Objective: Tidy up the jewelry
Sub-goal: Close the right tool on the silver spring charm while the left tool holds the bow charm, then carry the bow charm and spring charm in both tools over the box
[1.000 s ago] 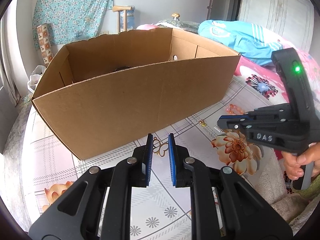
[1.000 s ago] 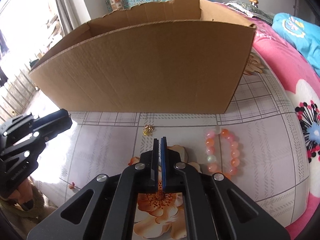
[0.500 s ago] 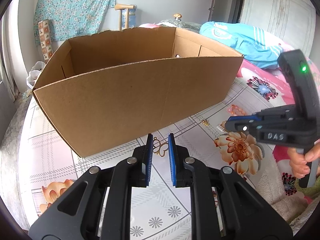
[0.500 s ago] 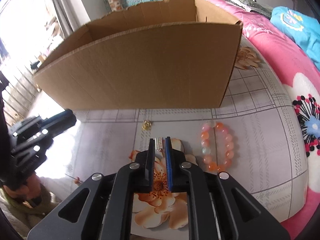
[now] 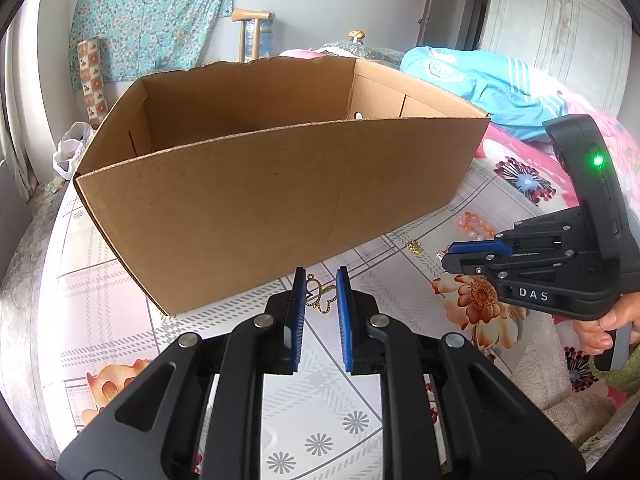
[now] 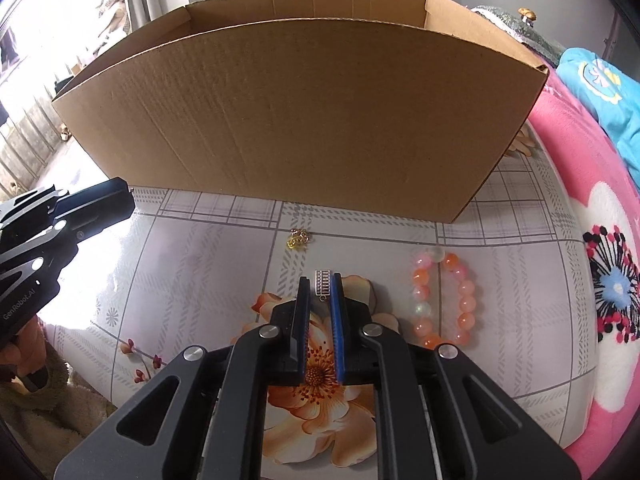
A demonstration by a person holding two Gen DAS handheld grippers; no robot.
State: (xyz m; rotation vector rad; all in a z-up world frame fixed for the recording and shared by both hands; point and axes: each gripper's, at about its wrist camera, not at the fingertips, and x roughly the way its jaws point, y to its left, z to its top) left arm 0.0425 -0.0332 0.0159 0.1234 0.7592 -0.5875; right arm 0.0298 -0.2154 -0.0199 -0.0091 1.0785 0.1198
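An open cardboard box [image 5: 280,200] [image 6: 300,120] stands on the flowered tablecloth. My left gripper [image 5: 322,276] is just in front of its near wall. It is shut on a gold butterfly-shaped pendant [image 5: 322,298] that spans the narrow gap and touches both pads. My right gripper [image 6: 320,280] [image 5: 448,258] points steeply down at the cloth, with its jaws a little apart. A small silver charm [image 6: 323,285] [image 5: 440,255] lies between the tips, and the pads are not pressing it. A small gold charm [image 6: 298,238] [image 5: 414,246] lies beyond it. A pink and orange bead bracelet [image 6: 466,288] [image 5: 474,222] lies to the right.
The left gripper [image 6: 124,196] shows at the left edge of the right wrist view. A hand [image 5: 596,328] holds the right gripper's handle. A pink flowered blanket [image 6: 580,160] and a blue garment [image 5: 480,80] lie right of the box. A white bag [image 5: 68,152] sits at the far left.
The right gripper's jaws went from shut to a narrow gap, and the silver charm now shows between the tips. The right gripper also rolled slightly. The left gripper and the pendant stayed put.
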